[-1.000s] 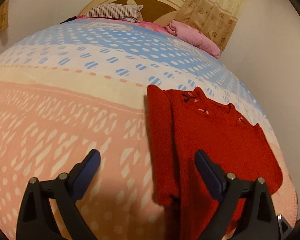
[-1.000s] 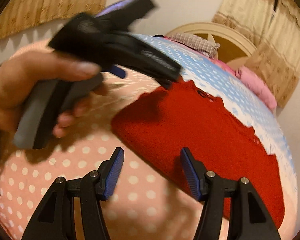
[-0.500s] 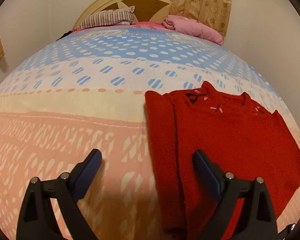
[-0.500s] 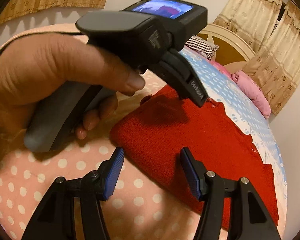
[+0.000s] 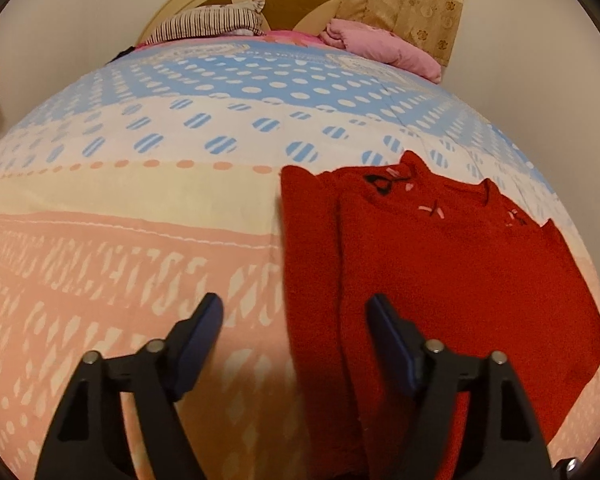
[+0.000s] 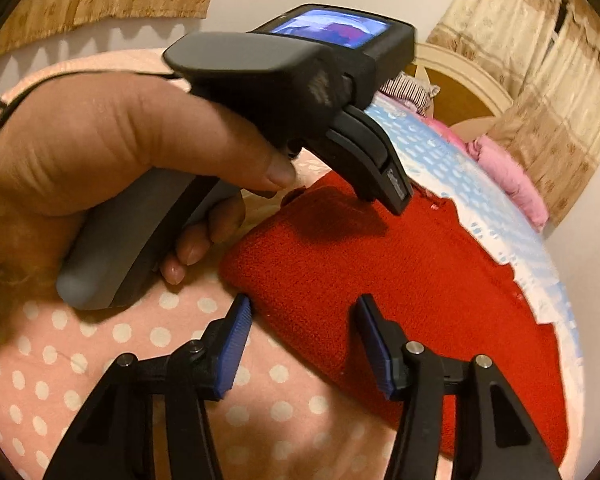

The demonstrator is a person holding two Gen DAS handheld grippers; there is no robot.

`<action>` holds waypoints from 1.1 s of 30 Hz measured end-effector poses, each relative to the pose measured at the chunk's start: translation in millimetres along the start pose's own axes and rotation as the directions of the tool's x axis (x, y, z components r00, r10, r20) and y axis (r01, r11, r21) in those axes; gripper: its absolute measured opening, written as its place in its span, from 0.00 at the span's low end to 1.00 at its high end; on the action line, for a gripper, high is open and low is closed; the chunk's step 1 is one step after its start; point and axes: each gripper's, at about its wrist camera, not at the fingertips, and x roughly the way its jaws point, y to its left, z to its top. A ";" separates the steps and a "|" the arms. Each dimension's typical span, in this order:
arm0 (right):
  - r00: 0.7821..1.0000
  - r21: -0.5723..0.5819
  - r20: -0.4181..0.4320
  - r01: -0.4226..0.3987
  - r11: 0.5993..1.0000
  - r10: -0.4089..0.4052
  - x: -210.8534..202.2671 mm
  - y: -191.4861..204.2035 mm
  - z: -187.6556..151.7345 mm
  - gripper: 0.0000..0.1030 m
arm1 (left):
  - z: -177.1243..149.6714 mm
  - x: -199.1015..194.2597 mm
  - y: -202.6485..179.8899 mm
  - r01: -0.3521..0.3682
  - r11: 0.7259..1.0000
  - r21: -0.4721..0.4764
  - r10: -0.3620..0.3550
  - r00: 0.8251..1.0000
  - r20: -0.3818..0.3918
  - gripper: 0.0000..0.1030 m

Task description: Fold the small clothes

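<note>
Left gripper jaws had just been closing, astride the red sweater's folded left edge, nothing pinched yet; a hem grab was judged imminent. Right gripper jaws, also narrowed, were kept apart over the sweater's near corner, unclamped. Striped pillow and pink blanket were seen well beyond the sweater, nothing obstructing.
</note>
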 end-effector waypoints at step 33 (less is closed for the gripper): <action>0.967 0.291 0.209 -0.201 0.935 0.143 -52.8 -82.5 -16.5 0.07 | 46.6 -49.0 -48.6 0.373 0.920 -0.122 -0.373 0.928 0.027 0.13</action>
